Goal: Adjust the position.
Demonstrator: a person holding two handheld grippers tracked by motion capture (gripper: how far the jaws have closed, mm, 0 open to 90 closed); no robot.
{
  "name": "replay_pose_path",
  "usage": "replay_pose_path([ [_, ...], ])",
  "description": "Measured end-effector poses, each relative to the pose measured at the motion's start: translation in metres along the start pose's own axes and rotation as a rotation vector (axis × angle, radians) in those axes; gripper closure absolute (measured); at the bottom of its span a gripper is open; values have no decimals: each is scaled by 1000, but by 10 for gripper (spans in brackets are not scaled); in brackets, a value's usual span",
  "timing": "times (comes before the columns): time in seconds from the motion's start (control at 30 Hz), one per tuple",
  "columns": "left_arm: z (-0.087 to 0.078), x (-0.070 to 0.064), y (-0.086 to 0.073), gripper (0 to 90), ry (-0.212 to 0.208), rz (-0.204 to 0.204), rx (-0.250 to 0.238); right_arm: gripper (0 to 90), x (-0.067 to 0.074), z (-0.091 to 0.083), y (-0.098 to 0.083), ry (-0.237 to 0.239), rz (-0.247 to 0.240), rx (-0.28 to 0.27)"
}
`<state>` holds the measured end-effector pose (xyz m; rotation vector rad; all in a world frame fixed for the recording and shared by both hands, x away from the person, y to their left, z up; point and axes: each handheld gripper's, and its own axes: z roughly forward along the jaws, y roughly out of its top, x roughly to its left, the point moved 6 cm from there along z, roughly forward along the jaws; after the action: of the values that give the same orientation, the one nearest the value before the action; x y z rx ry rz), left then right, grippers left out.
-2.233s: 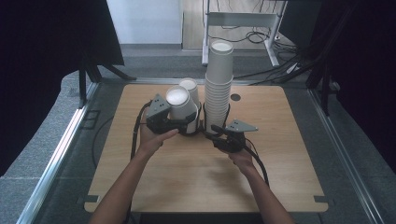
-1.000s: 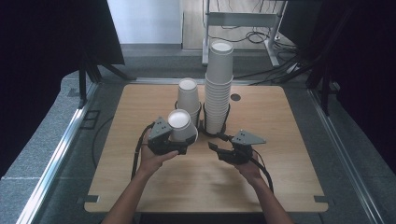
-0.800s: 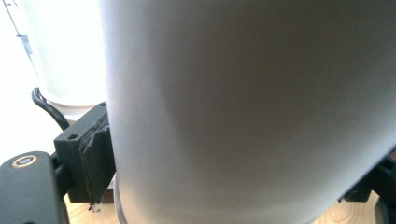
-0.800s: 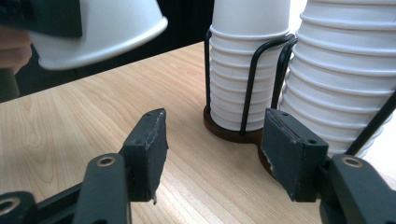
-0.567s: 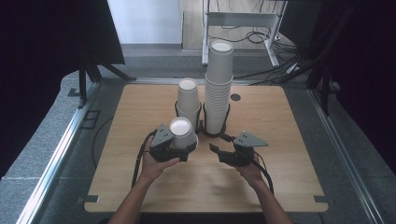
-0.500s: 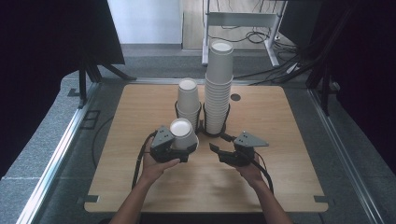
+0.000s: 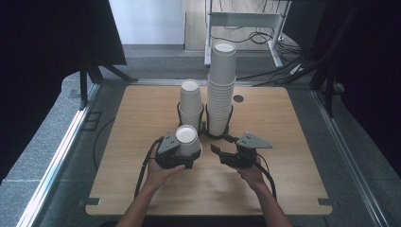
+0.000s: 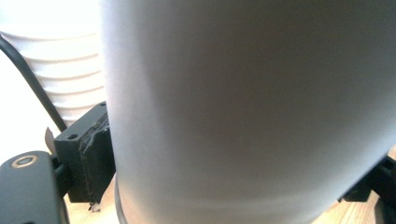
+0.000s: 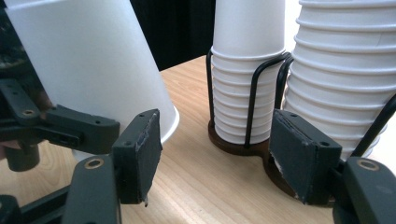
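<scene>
High view: left gripper (image 7: 182, 153) clamped on a single inverted white paper cup (image 7: 187, 140), held over the near middle of the wooden table (image 7: 142, 113), just in front of the short cup stack (image 7: 191, 104) and the tall cup stack (image 7: 221, 87) in a black wire rack (image 7: 204, 124). Right gripper (image 7: 218, 152) just beside, jaws spread on nothing, having just been opening; fingertips small and dark there.

Left gripper view: cup wall (image 8: 247, 107) pressed close and blurred, rim cut off below; one black pad (image 8: 91, 154) against its side, the other mostly hidden.

Right gripper view: both pads (image 9: 140, 154) apart over bare wood; held cup (image 9: 88, 70) tilted, lower rim near the table, contact unclear; stack tops cropped.
</scene>
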<state>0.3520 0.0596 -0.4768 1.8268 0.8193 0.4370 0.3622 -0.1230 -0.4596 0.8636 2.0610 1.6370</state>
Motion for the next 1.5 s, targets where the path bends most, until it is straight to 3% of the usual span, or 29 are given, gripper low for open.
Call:
replay_pose_path([
  [0.3, 11, -1, -14, 122, 7, 10, 49, 313, 4, 0, -6, 7, 9, 8],
  [0.53, 19, -7, -23, 122, 34, 57, 102, 273, 5, 1, -10, 22, 34, 8],
  [0.7, 25, -12, -27, 122, 23, 77, 132, 245, 9, 3, -11, 47, 36, 14],
  [0.97, 31, -15, -33, 123, 3, 72, 172, 228, 20, 5, -12, 130, 49, 6],
  [1.17, 36, -21, -35, 124, -2, 82, 192, 224, 29, 9, -12, 166, 46, 12],
  [1.5, 45, -36, -39, 124, -33, 103, 222, 214, 35, 17, -18, 172, 37, 36],
])
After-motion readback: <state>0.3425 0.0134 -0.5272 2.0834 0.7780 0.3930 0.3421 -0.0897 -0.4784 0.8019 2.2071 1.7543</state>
